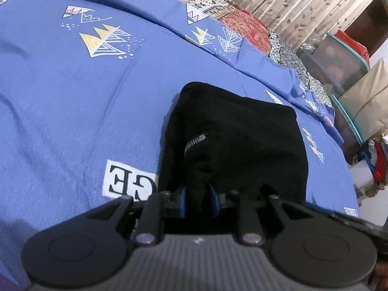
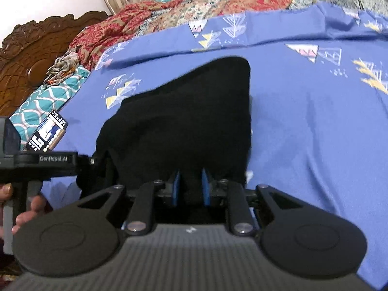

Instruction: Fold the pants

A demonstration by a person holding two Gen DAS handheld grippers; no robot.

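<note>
two grips are on the black pants (image 1: 232,140) right now, one at each near corner, so treat this as a paired move. your left gripper (image 1: 197,200) has its blue-padded fingers (image 1: 183,200) drawn close and pinching a bunch of the dark cloth; your right gripper (image 2: 190,189) does the same, fingers (image 2: 176,189) nipping the near edge of the fabric. from how things lie, the step in hand looks like taking the near edge over toward the far end for another fold. to do it well, raise both hands together and level so the edge stays straight, carry it across without dragging the lower layers, and line it up with the far edge before you let go. check that each pinch has every layer you mean to move; a thin bite on one ply could slip.

the pants already look partly folded: a compact, thick dark block, rounded at the far end, with a silver zipper (image 1: 196,143) showing on the left side. little detail shows in the black cloth. they lie on the blue bedsheet (image 1: 72,111) printed with white and yellow triangles, on the bed, near its front. a patterned red and cream quilt (image 2: 218,2) is bunched behind, a phone (image 2: 47,134) lies near the left edge in the right wrist view, and the carved wooden headboard (image 2: 29,55) stands beyond it.
</note>
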